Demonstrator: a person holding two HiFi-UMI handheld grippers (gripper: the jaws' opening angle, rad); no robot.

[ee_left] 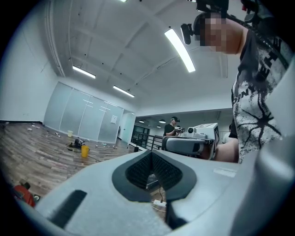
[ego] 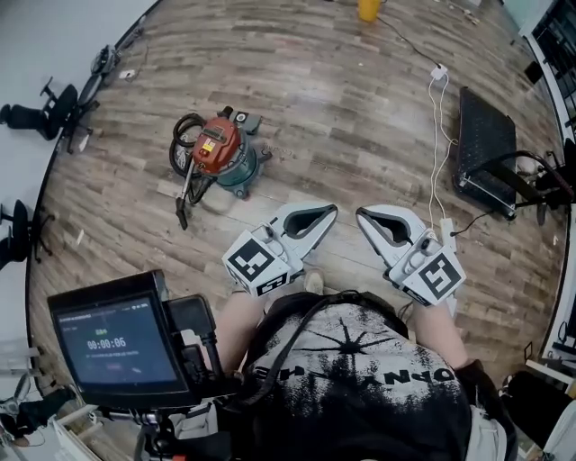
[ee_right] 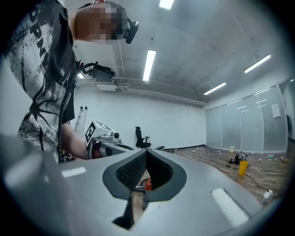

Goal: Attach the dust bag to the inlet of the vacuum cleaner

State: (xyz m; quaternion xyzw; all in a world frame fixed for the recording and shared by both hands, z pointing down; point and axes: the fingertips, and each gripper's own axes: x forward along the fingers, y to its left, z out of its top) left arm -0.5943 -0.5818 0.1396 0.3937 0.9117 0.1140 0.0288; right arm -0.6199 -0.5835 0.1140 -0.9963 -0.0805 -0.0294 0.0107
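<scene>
Left claw (ego: 326, 212) and right claw (ego: 364, 216) are pinched together, empty, side by side; the vacuum cleaner (ego: 219, 151) sits well ahead of me.

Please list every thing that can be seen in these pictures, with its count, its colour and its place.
vacuum cleaner: one, red top on a teal body, on the wood floor ahead of the grippers.
hose: one, black, coiled at the vacuum cleaner's left side.
bucket: one, yellow, at the far end of the floor.
office chairs: two, black, at the left edge.
platform: one, black, flat on the floor at the right.
cable: one, white, beside the platform.
screen: one, black frame, lower left.
second person: one, dark shirt, far background.
left gripper: one, grey, shut, empty.
right gripper: one, grey, shut, empty.
</scene>
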